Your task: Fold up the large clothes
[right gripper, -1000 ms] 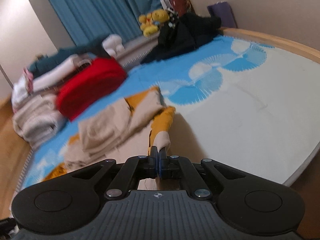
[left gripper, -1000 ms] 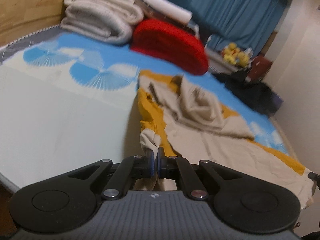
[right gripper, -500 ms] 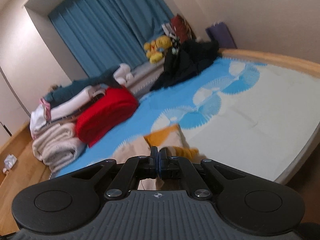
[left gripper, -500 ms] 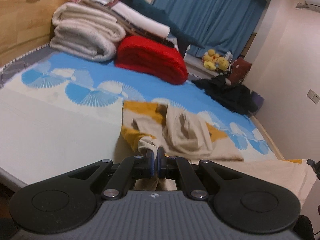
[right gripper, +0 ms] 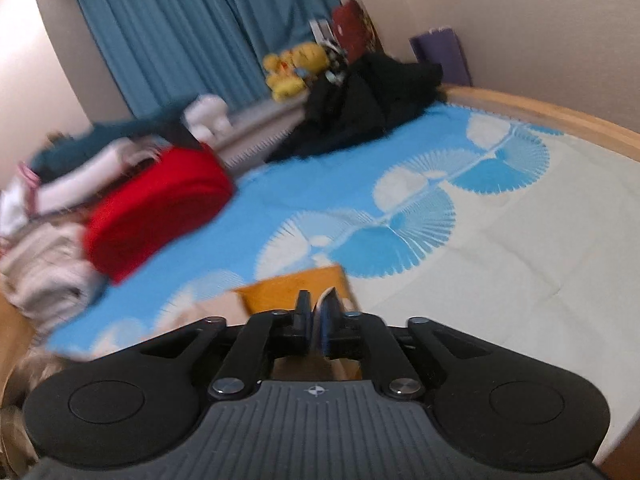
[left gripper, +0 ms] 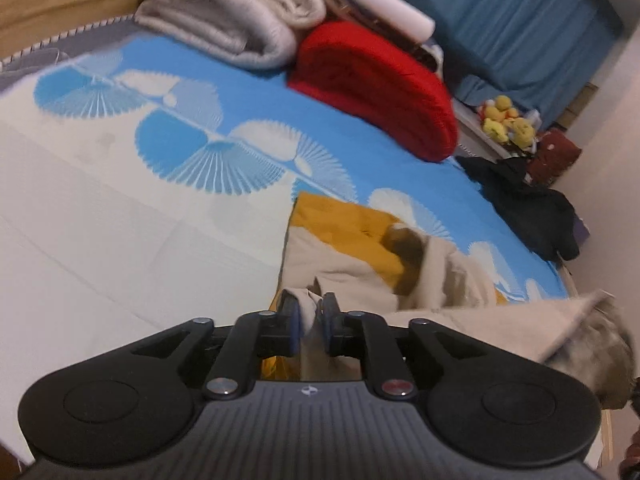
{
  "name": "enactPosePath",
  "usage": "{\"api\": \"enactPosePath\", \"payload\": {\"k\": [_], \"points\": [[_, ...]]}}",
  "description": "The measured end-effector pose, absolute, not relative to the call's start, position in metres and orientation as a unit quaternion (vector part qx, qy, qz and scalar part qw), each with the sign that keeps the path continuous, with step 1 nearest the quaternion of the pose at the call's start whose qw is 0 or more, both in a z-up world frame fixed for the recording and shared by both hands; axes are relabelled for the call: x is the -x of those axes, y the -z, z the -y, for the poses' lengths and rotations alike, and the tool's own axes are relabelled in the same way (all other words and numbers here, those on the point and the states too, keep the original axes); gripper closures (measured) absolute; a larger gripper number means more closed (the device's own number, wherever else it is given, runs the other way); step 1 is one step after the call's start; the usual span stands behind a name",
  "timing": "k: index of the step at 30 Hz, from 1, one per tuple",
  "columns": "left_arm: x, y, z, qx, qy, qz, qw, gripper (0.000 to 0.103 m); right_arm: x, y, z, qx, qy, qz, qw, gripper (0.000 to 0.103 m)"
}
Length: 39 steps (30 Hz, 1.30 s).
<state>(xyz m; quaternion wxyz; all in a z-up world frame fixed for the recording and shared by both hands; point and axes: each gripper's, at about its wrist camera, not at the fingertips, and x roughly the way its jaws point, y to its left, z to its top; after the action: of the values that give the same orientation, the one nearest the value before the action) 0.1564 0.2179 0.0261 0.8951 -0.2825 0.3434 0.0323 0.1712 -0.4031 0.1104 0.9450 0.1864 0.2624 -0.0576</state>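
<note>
A mustard-and-beige garment lies crumpled on the blue-and-white bed sheet. My left gripper has its jaws slightly parted, and a beige fold of the garment still sits between the pads. A beige edge of it rises at the right. In the right wrist view my right gripper has its jaws a little apart with a thin edge of the garment between them, low over the sheet.
A red folded blanket and grey-white folded blankets lie at the head of the bed. Dark clothes, yellow plush toys and blue curtains stand beyond. A wooden bed edge runs at the right.
Both grippers moved forward and down over the bed with the garment's edge. The jaws of both have loosened from fully shut to slightly parted.
</note>
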Motion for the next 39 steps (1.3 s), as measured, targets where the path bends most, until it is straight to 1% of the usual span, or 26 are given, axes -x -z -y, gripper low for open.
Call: {"api": "enactPosePath", "payload": {"k": [1, 2, 3, 4, 6, 7, 8, 9, 11, 13, 14, 15, 18, 21, 27, 30, 33, 39], "points": [[-0.158, -0.024, -0.217, 0.277, -0.037, -0.346, 0.896, 0.081, -0.179, -0.104, 0.404, -0.185, 0.065, -0.267, 0.943, 0.092], [-0.158, -0.025, -0.216, 0.27, -0.041, -0.345, 0.898, 0.078, -0.183, -0.099, 0.403, -0.183, 0.071, -0.266, 0.944, 0.086], [-0.157, -0.026, -0.216, 0.259, -0.046, -0.34, 0.903, 0.069, -0.184, -0.095, 0.403, -0.172, 0.076, -0.262, 0.947, 0.082], [-0.156, -0.028, -0.216, 0.248, -0.052, -0.335, 0.908, 0.062, -0.183, -0.09, 0.402, -0.16, 0.081, -0.259, 0.949, 0.081], [-0.151, -0.03, -0.222, 0.229, -0.07, -0.324, 0.915, 0.057, -0.18, -0.081, 0.406, -0.158, 0.091, -0.267, 0.946, 0.08], [-0.149, -0.029, -0.229, 0.231, -0.078, -0.324, 0.914, 0.057, -0.181, -0.078, 0.409, -0.165, 0.092, -0.274, 0.943, 0.08], [-0.149, -0.027, -0.234, 0.238, -0.081, -0.327, 0.911, 0.057, -0.18, -0.075, 0.411, -0.17, 0.089, -0.278, 0.941, 0.077], [-0.147, -0.025, -0.239, 0.247, -0.082, -0.331, 0.907, 0.057, -0.181, -0.071, 0.413, -0.167, 0.084, -0.285, 0.94, 0.072], [-0.148, -0.019, -0.245, 0.26, -0.079, -0.347, 0.898, 0.055, -0.185, -0.064, 0.416, -0.155, 0.075, -0.305, 0.937, 0.066], [-0.153, -0.012, -0.243, 0.253, -0.066, -0.369, 0.892, 0.043, -0.187, -0.056, 0.42, -0.147, 0.068, -0.321, 0.933, 0.061], [-0.155, -0.01, -0.24, 0.245, -0.06, -0.376, 0.892, 0.042, -0.189, -0.05, 0.422, -0.144, 0.07, -0.33, 0.93, 0.057], [-0.158, -0.008, -0.236, 0.236, -0.054, -0.381, 0.892, 0.041, -0.19, -0.046, 0.425, -0.144, 0.071, -0.34, 0.927, 0.055], [-0.173, 0.001, -0.226, 0.223, -0.039, -0.393, 0.891, 0.041, -0.2, -0.029, 0.428, -0.153, 0.072, -0.373, 0.912, 0.055], [-0.189, 0.014, -0.219, 0.225, -0.035, -0.402, 0.887, 0.041, -0.211, -0.019, 0.422, -0.137, 0.063, -0.387, 0.91, 0.055], [-0.222, 0.036, -0.211, 0.26, -0.038, -0.412, 0.873, 0.041, -0.237, 0.0, 0.413, -0.126, 0.057, -0.406, 0.903, 0.054], [-0.24, 0.039, -0.203, 0.245, -0.03, -0.406, 0.88, 0.032, -0.253, 0.005, 0.411, -0.12, 0.057, -0.408, 0.903, 0.053], [-0.256, 0.048, -0.202, 0.238, -0.034, -0.412, 0.879, 0.032, -0.266, 0.014, 0.412, -0.115, 0.063, -0.419, 0.899, 0.053], [-0.281, 0.064, -0.201, 0.235, -0.03, -0.425, 0.874, 0.032, -0.286, 0.026, 0.415, -0.111, 0.062, -0.428, 0.895, 0.048]]}}
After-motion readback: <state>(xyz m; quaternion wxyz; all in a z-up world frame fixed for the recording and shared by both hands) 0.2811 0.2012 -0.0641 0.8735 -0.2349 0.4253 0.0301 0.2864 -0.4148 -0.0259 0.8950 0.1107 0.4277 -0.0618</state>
